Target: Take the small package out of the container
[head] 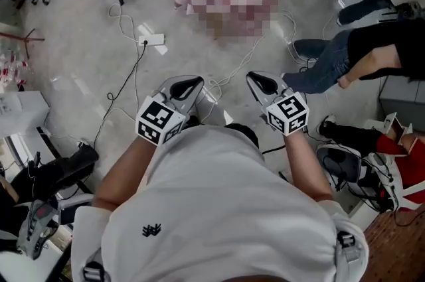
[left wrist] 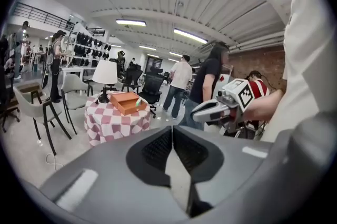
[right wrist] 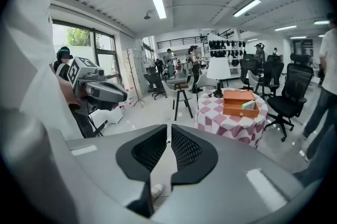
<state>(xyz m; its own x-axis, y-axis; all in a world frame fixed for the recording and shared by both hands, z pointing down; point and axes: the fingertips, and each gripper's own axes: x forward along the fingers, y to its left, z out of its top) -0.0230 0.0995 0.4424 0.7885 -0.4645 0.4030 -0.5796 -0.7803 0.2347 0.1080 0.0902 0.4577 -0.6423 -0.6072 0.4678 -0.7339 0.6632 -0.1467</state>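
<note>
My left tongs (head: pixel 189 85) and right tongs (head: pixel 260 81) are both closed on nothing. The orange box (right wrist: pixel 239 103) sits on the checkered surface (right wrist: pixel 224 122) at 12 o'clock.

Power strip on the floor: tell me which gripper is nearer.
Left. In the head view the left gripper sits just down-right of the power strip; the right gripper is farther right, past the left one.
</note>
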